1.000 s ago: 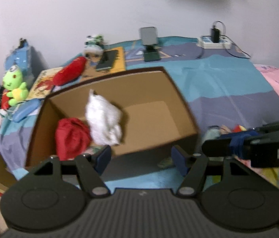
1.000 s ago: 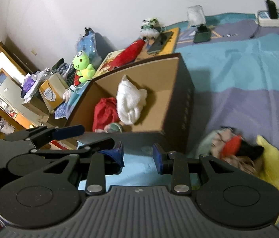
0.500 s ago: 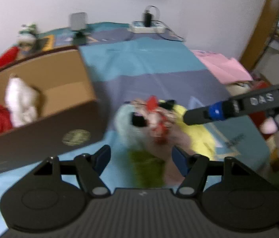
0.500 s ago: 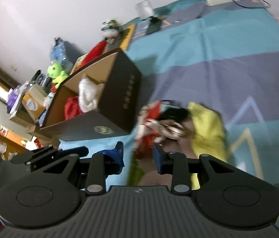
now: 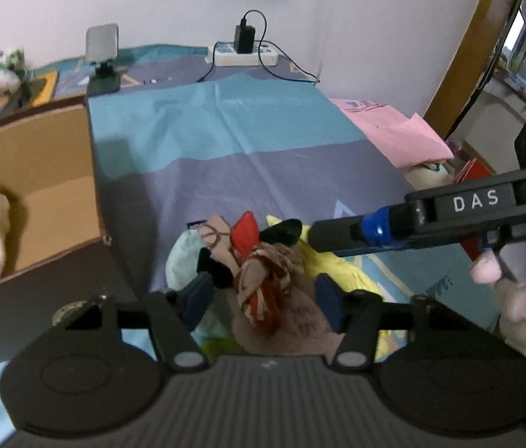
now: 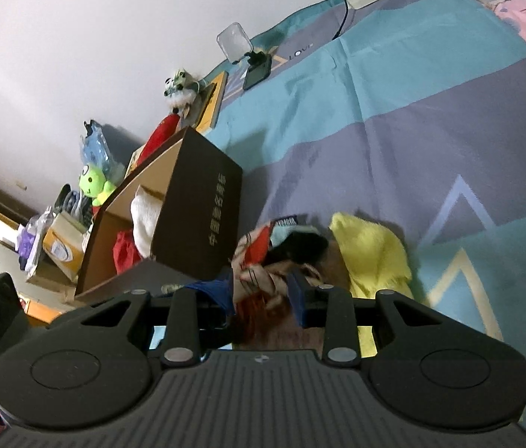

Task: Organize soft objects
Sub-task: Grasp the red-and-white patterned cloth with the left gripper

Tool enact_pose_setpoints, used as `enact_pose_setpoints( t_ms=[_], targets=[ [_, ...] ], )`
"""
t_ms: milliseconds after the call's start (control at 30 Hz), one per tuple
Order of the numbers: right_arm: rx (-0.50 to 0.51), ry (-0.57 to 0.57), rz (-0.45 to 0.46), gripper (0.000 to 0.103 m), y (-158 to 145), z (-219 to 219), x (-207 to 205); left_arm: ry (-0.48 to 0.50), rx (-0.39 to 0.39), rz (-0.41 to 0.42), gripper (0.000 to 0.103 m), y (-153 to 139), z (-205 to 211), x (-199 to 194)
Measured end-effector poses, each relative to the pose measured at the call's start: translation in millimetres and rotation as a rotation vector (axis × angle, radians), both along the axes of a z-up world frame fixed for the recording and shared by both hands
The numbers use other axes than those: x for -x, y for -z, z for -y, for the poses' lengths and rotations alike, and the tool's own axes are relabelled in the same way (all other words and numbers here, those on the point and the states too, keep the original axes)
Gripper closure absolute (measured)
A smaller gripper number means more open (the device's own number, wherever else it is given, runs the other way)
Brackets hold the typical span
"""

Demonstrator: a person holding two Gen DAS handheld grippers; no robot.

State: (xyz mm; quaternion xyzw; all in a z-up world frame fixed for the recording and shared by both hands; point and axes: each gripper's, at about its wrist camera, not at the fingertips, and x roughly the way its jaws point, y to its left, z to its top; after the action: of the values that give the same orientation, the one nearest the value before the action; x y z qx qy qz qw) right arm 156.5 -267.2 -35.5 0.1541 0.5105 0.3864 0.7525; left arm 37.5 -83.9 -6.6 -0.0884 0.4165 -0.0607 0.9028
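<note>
A pile of soft things lies on the blue-and-purple bedsheet: a brown-and-red patterned cloth (image 5: 266,280), a light teal cloth (image 5: 182,257), a black piece (image 5: 281,231) and a yellow cloth (image 6: 371,254). My left gripper (image 5: 263,298) hangs low over the pile, its jaws closing. The patterned cloth sits between them, and neither pad touches it. My right gripper (image 6: 259,295) stands narrowly open over the same pile, nothing pinched; its finger (image 5: 337,237) reaches in from the right. The open cardboard box (image 5: 39,194) to the left holds a white plush (image 6: 147,220) and a red cloth (image 6: 124,250).
A power strip with a charger (image 5: 242,56) and a phone stand (image 5: 102,56) sit by the far wall. Pink fabric (image 5: 393,130) lies at the right edge. A green frog toy (image 6: 93,183) and clutter stand beyond the box. A person's hand (image 5: 516,298) holds the right gripper.
Both views have swung from the box to the pile on its right and come down close over it. The left jaws have narrowed. The white plush has settled in the box.
</note>
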Motion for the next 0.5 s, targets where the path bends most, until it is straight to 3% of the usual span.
enact_pose_setpoints(
  t_ms=[33, 100, 167, 267, 500],
  targets=[
    [-0.001, 0.006, -0.008, 0.088, 3, -3, -2, -0.003, 0.016, -0.005, 0.053, 3, -4, -3],
    [-0.004, 0.008, -0.026, 0.088, 6, -9, -5, -0.002, 0.043, -0.022, 0.070, 8, -9, -8],
    [0.000, 0.008, -0.038, 0.088, 9, -14, -6, 0.009, 0.062, -0.038, 0.074, 13, -13, -12],
    [0.016, 0.003, -0.067, 0.089, 16, -20, -6, 0.033, 0.085, -0.051, 0.091, 19, -15, -16],
    [0.010, 0.028, -0.099, 0.096, 18, -16, -4, 0.109, 0.118, -0.051, 0.095, 21, -19, -21]
  ],
)
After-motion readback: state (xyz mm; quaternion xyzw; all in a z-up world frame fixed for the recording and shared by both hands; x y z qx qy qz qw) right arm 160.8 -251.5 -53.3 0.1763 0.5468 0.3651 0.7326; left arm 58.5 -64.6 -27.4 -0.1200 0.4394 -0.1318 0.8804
